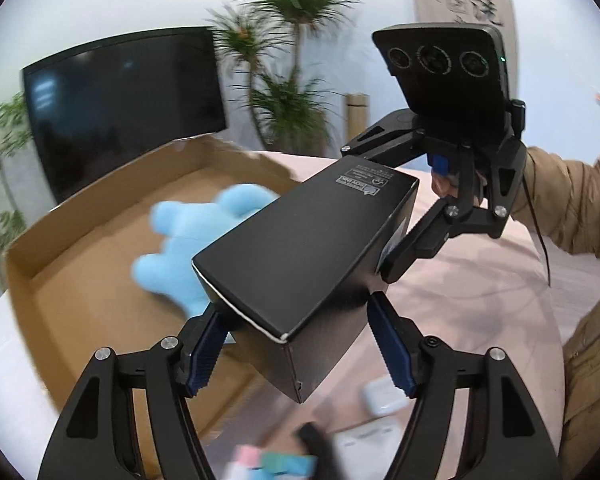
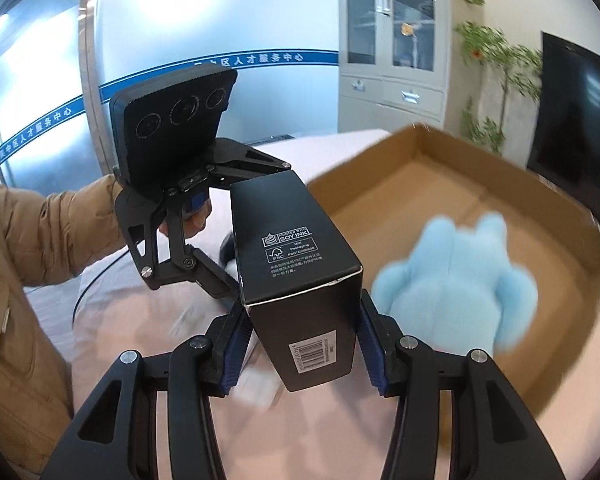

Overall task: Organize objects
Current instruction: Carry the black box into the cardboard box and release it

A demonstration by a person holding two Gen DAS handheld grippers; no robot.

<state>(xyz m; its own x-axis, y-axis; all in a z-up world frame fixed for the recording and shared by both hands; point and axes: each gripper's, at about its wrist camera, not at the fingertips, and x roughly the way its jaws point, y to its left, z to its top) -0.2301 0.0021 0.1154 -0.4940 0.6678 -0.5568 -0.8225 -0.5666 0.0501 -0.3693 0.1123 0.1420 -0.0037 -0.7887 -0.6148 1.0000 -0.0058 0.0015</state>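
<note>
The left tool [image 1: 300,336] sits at the bottom of the left wrist view, tilted down, with its 2 blue pads pressed on the near end of a long black box [image 1: 300,248]. The right tool [image 2: 300,344] sits at the bottom of the right wrist view, also tilted down, and its 2 pads squeeze the other end of the same box [image 2: 300,264]. So both tools are partly closed and hold the box up in the air between them. In the left wrist view the right tool [image 1: 384,268] shows at the right, held by a hand [image 1: 444,184] in a tan sleeve [image 1: 560,208]. In the right wrist view the left tool [image 2: 236,280] shows at the left, held by the other hand [image 2: 196,220]. The top of the box reads "PRINTED WITH SOY INK", then "MIX", "Packaging" and "FSC". A white sticker with a barcode [image 2: 312,352] is on the end near the right tool. Behind the box is an open cardboard box [image 2: 480,200] with a fluffy blue toy [image 2: 456,280] lying inside it. A blue stripe [image 2: 220,64] on the wall at the upper left of the right wrist view has white Chinese writing. The table [image 1: 460,280] has a pink cover. Small things lie at the bottom of the left wrist view, too blurry to tell.
</note>
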